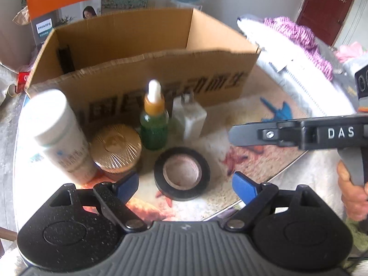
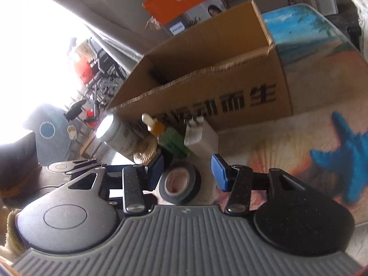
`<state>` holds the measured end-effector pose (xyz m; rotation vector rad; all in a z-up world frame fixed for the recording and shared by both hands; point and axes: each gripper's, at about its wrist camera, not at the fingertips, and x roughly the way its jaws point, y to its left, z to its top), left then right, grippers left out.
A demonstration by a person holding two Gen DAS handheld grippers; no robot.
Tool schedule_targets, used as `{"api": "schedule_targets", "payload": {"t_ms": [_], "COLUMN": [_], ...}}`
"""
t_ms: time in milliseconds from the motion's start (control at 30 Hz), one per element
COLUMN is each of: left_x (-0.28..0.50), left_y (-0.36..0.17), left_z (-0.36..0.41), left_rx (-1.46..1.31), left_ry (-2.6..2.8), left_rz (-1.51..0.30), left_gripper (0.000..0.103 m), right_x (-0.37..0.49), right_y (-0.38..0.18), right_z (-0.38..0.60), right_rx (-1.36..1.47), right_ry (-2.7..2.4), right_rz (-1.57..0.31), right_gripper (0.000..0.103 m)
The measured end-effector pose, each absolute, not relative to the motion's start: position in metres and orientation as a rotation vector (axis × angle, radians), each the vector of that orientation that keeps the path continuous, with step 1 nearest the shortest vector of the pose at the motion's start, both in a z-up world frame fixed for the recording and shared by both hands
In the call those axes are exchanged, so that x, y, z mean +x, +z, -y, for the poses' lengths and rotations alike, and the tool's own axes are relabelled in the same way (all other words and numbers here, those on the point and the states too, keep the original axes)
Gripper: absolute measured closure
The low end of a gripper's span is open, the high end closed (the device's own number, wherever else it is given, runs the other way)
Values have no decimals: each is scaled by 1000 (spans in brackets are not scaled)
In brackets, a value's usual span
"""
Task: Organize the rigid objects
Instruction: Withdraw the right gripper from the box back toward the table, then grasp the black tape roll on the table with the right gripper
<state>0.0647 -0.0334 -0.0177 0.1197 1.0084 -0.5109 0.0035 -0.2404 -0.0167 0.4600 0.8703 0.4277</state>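
Observation:
An open cardboard box [image 1: 161, 73] stands on the table, also in the right wrist view [image 2: 230, 87]. In front of it stand a white bottle [image 1: 57, 133], a gold-lidded jar [image 1: 116, 147], a green dropper bottle [image 1: 154, 119], a white plug adapter [image 1: 189, 118] and a black tape roll [image 1: 181, 172]. My left gripper [image 1: 186, 186] is open, its blue pads either side of the tape roll, just short of it. My right gripper [image 2: 187, 172] is open, close above the same tape roll [image 2: 180, 182]. The right gripper's body [image 1: 310, 133] shows at the right in the left wrist view.
A dark object [image 1: 65, 57] stands inside the box at its left. An orange Philips carton [image 1: 64, 7] is behind the box. Folded cloths [image 1: 294, 39] lie at the right. The table edge [image 1: 283, 170] curves close by at the right front.

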Motion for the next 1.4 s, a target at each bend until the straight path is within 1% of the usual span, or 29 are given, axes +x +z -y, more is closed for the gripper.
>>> {"api": "schedule_targets", "payload": {"t_ms": [100,167,233,267,333,400,500,733,967,1400], "left_x": [65,67,67,67,66,64,63,58,51,52], "left_y": [-30,-37,-41,-42,-44,-45,-46,-45,-47,-52], "left_z": [40,42,42,43,43,45,49,63,78,91], "left_rx": [127,127,137,141,140,149,172,154,213,310], "left_ry": [-507,-502,-491,-490,-498,-498,-500,-573,-607,-582], "left_rz": [-1027,-1039,-1044,-1042,-1038,-1028,-1019,-1018,-1000,-962], "left_gripper": [19,26,28,29,30,30,30,30,30,29], "right_x": [16,27,32,37,46,50,52,40,28,26], "right_y": [-23,-26,-33,-36,-44,-50,-55,-58,-61,-61], "right_z": [222,214,207,204,200,197,197,213,229,225], "right_rx": [422,406,394,388,387,385,376,392,422,393], "right_ry": [437,452,462,468,473,484,484,451,415,412], "right_rz": [-890,-900,-911,-918,-937,-953,-966,-965,-954,-939], "right_gripper": [61,67,68,71,74,78,81,82,81,81]}}
